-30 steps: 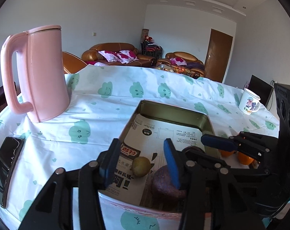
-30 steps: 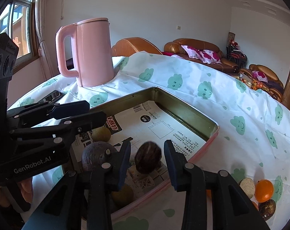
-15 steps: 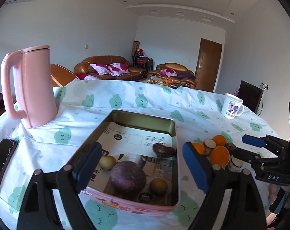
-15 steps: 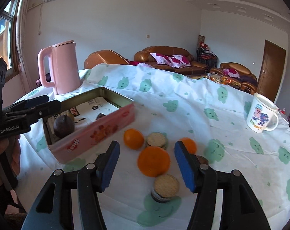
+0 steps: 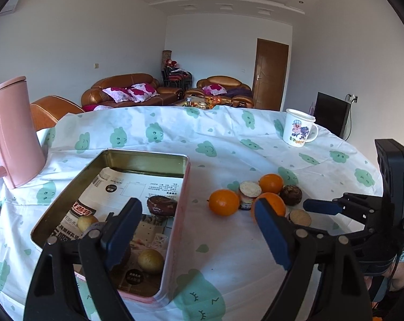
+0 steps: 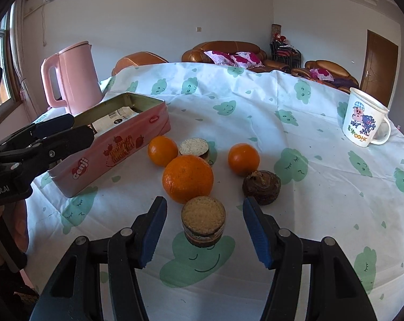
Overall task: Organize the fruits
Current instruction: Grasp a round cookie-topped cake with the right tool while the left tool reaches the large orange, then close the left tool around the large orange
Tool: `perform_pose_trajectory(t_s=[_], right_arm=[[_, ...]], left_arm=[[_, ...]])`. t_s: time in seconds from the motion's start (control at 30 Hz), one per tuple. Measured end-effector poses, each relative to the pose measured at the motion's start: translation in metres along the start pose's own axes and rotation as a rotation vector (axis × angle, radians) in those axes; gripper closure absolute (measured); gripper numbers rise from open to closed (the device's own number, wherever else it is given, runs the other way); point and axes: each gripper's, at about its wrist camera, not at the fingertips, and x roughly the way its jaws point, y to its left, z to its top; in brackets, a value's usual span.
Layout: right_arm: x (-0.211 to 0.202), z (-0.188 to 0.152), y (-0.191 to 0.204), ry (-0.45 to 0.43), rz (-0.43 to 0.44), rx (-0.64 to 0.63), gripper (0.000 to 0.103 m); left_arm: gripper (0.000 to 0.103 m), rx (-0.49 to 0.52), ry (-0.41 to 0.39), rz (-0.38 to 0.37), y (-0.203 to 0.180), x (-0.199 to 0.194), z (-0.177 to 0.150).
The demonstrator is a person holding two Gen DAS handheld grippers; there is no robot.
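1. The black left gripper with blue pads point(image 5: 199, 230) points downward, jaws spread wide, nothing between them.
2. The black right gripper with blue pads point(image 6: 204, 231) tilts downward, jaws just closing partway, gripping nothing.

Left wrist: close above the pink tin point(image 5: 175, 230), facing twelve o'clock toward the sofas.
Right wrist: low over the oranges point(image 6: 188, 178), tin at ten o'clock.
Shared: tin, oranges, mug point(image 5: 298, 131).

Pink kettle point(image 6: 73, 77) stands on the cloud-print tablecloth point(image 6: 295, 144). White cartoon mug point(image 6: 365, 117) well apart from kettle, across the cloth. Beyond kettle: brown sofas point(image 5: 127, 91), possibly leather.
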Motion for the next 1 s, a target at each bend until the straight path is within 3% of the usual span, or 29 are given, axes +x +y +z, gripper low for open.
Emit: perform_pose_trajectory(t_s=[0.03,0.07,0.1,0.27,0.47,0.67,0.77,0.83,1.0], right_arm=[[0.002,-0.001,0.0,0.012,-0.005,0.002,0.052],[0.005,-0.001,-0.002,0.028,-0.005,0.008,0.065],[0.007,-0.001,-0.003,0.042,0.012,0.014,0.067],[0.0,-0.002,-0.011,0.011,0.015,0.046,0.067],[-0.017,0.004,-0.033,-0.07,-0.126,0.091,0.067],[-0.023,0.007,-0.05,-0.082,-0.201,0.113,0.067],[-0.024,0.01,-0.058,-0.093,-0.203,0.132,0.067],[-0.023,0.012,-0.059,-0.101,-0.205,0.136,0.067],[-0.016,0.015,-0.059,-0.103,-0.188,0.147,0.067]], left_arm=[[0.015,0.003,0.004,-0.002,-0.002,0.002,0.0],[0.015,0.005,0.007,-0.005,-0.004,0.003,0.0],[0.015,0.007,0.012,-0.008,-0.006,0.005,-0.001],[0.015,0.033,0.025,-0.028,-0.02,0.011,0.001],[0.018,0.052,0.073,-0.084,-0.041,0.027,0.007],[0.037,0.092,0.151,-0.136,-0.068,0.05,0.006],[0.042,0.095,0.206,-0.155,-0.076,0.062,0.005],[0.052,0.1,0.218,-0.161,-0.08,0.066,0.006],[0.052,0.091,0.257,-0.145,-0.081,0.077,0.006]])
